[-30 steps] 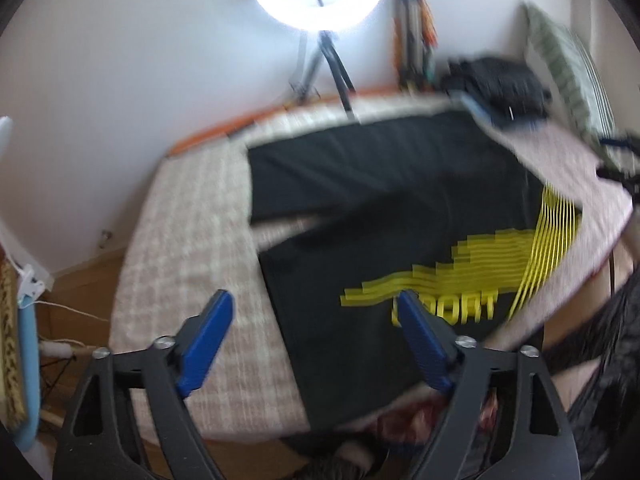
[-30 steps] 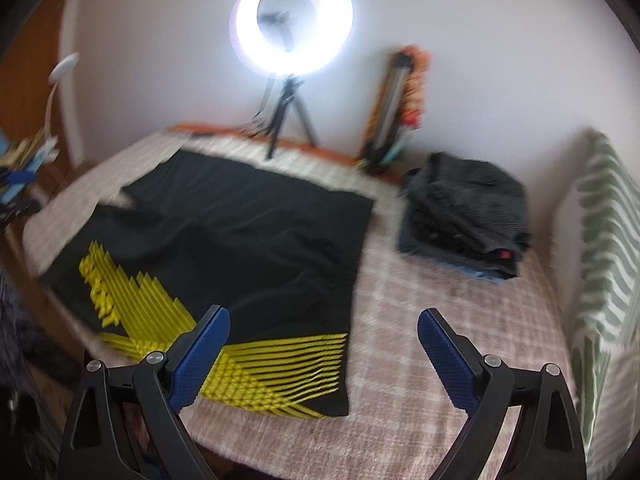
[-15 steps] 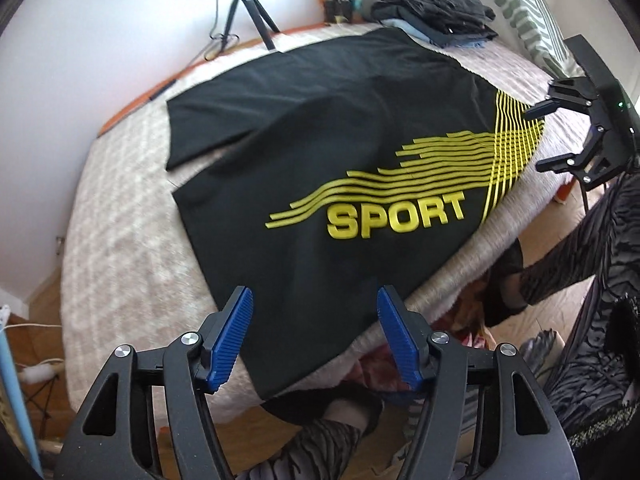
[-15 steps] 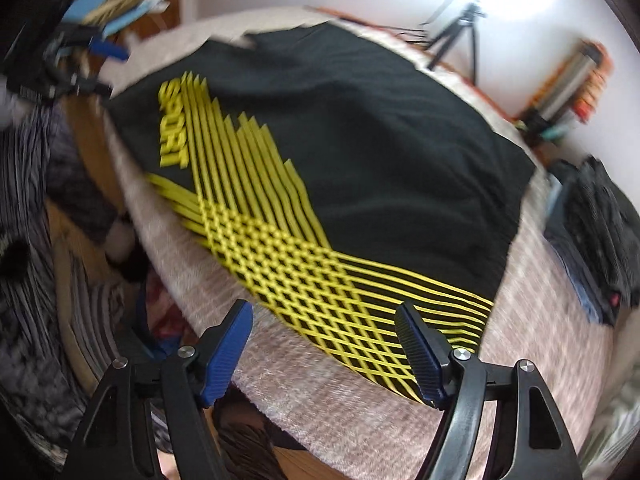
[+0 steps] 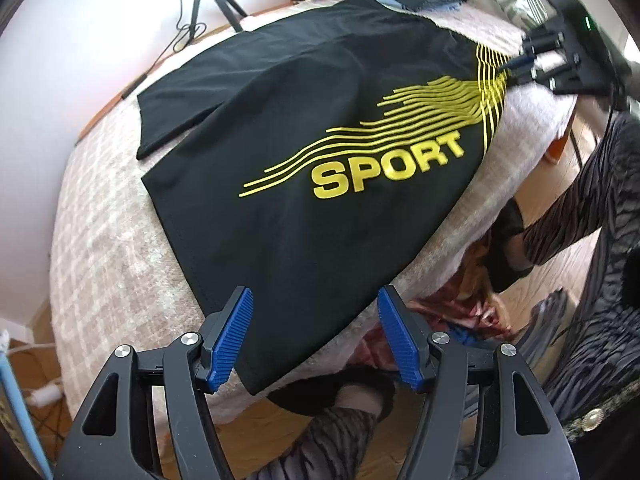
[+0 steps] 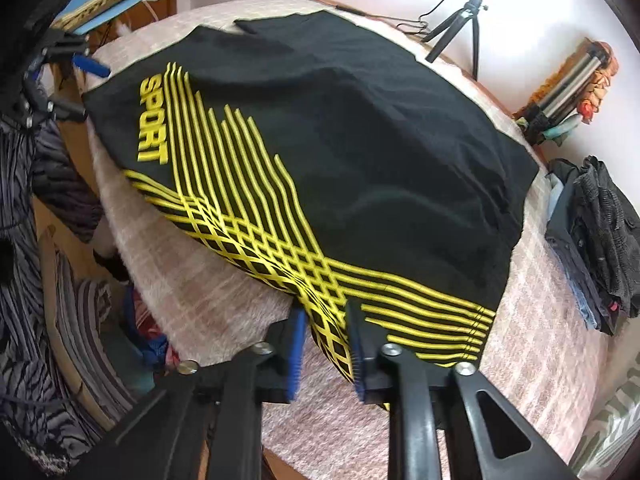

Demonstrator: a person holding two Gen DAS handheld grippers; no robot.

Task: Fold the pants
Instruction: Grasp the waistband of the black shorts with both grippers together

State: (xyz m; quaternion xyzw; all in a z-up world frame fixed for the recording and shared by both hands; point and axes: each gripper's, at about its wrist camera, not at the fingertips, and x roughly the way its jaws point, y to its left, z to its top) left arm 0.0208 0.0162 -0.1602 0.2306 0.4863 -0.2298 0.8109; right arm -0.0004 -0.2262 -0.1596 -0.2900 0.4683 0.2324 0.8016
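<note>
On bed [image 5: 104, 240]: black pants [image 5: 304, 152] spread flat. Right gripper [image 6: 326, 344] jaws clamp near yellow-striped edge. Left gripper [image 5: 316, 336] jaws wide apart over near corner, holding nothing.

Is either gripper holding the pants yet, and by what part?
The right gripper is closing on the pants at the yellow-striped near corner. The left gripper is open above the other end, holding nothing.
</note>
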